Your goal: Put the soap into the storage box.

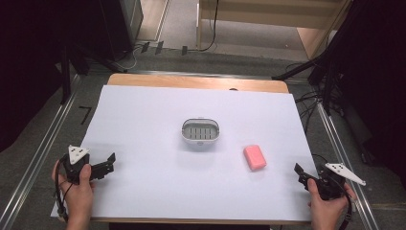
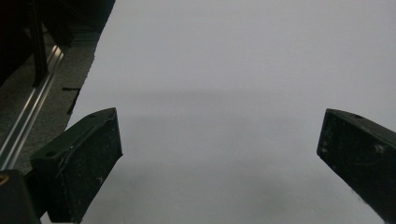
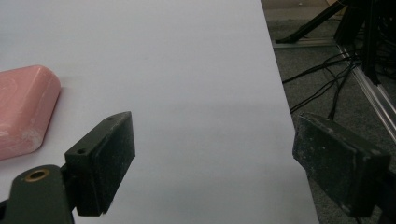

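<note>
Resting at the two lower corners of the high view, both grippers sit back from the work, probably so the middle of the white sheet (image 1: 158,187) stays free for the first reach. The left gripper (image 1: 111,164) lies low at the lower left, gripped by a hand (image 1: 79,187), its jaws apart with nothing between them; in the left gripper view only bare sheet lies ahead of the two black pads. The right gripper (image 1: 299,173) sits at the lower right, held the same way, and its jaws also stand apart and empty.

The soap (image 1: 254,157), a pink rounded bar, lies flat on the sheet right of centre in the high view, slightly skewed. The dish (image 1: 200,131), a white oval tray with a slotted floor, stands near the centre, up and to the left of the soap and well apart from it. That layout suggests the bar is meant to go into the dish, and the right gripper is the natural one for it, being nearer.

In the right gripper view the soap (image 3: 23,109) shows at the left edge of the frame, outside the left-hand pad and ahead of it, not between the jaws. The gripper would, in my judgement, have to swing toward that edge and advance before closing.
</note>
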A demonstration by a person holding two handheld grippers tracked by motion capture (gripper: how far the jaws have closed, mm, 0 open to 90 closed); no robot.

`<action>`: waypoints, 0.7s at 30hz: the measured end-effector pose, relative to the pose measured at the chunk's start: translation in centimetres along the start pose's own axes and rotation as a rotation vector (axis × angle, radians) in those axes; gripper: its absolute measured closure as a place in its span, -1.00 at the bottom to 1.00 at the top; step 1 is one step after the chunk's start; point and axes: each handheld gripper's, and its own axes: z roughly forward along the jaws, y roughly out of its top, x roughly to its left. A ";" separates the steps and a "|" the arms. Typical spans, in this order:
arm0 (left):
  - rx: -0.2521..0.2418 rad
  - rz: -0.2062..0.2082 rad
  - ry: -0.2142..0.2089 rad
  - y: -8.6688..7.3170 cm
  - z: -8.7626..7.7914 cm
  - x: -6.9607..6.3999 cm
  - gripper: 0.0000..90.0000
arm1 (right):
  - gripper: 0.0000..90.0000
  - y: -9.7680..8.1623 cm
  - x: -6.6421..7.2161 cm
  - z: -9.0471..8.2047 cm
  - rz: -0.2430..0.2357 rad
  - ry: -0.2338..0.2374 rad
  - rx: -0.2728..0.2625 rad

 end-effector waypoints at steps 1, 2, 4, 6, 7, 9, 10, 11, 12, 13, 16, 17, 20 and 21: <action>0.004 0.003 0.002 0.0 0.0 -0.1 -1.00 | -0.70 0.0 0.0 0.0 -0.001 -0.001 0.001; 0.006 0.008 0.003 0.0 0.0 -0.1 -1.00 | -0.70 0.0 0.1 0.0 -0.001 -0.003 0.007; 0.008 0.012 0.004 0.0 0.1 -0.1 -1.00 | -0.70 0.0 0.1 0.1 -0.011 -0.011 0.012; 0.012 0.012 0.006 0.0 0.1 -0.2 -1.00 | -0.70 0.1 0.3 0.1 -0.015 -0.022 0.023; 0.017 0.014 0.008 0.1 0.1 -0.2 -1.00 | -0.69 0.0 0.3 0.1 -0.017 -0.015 0.022; 0.018 0.015 0.008 0.1 0.2 -0.2 -1.00 | -0.69 0.0 0.3 0.1 -0.016 -0.008 0.023; 0.022 0.015 0.010 0.1 0.2 -0.2 -1.00 | -0.69 0.0 0.4 0.0 -0.015 -0.008 0.022; 0.025 0.019 0.011 0.1 0.2 -0.2 -1.00 | -0.67 0.1 0.5 0.0 -0.015 -0.009 0.021; 0.031 0.026 0.014 0.1 0.3 -0.3 -1.00 | -0.66 0.1 0.7 0.0 -0.021 -0.014 0.024; 0.031 0.026 0.014 0.1 0.3 -0.3 -1.00 | -0.66 0.1 0.9 0.0 -0.025 -0.020 0.027; 0.041 0.035 0.014 0.2 0.4 -0.4 -1.00 | -0.66 0.2 1.2 0.2 -0.049 -0.030 0.039; 0.041 0.036 0.015 0.2 0.4 -0.4 -1.00 | -0.65 0.2 1.4 0.3 -0.060 -0.043 0.045; 0.041 0.036 0.013 0.2 0.4 -0.4 -1.00 | -0.45 0.3 2.1 0.4 -0.093 -0.068 0.045; 0.041 0.036 0.013 0.2 0.4 -0.4 -1.00 | -0.45 0.3 2.1 0.4 -0.093 -0.068 0.045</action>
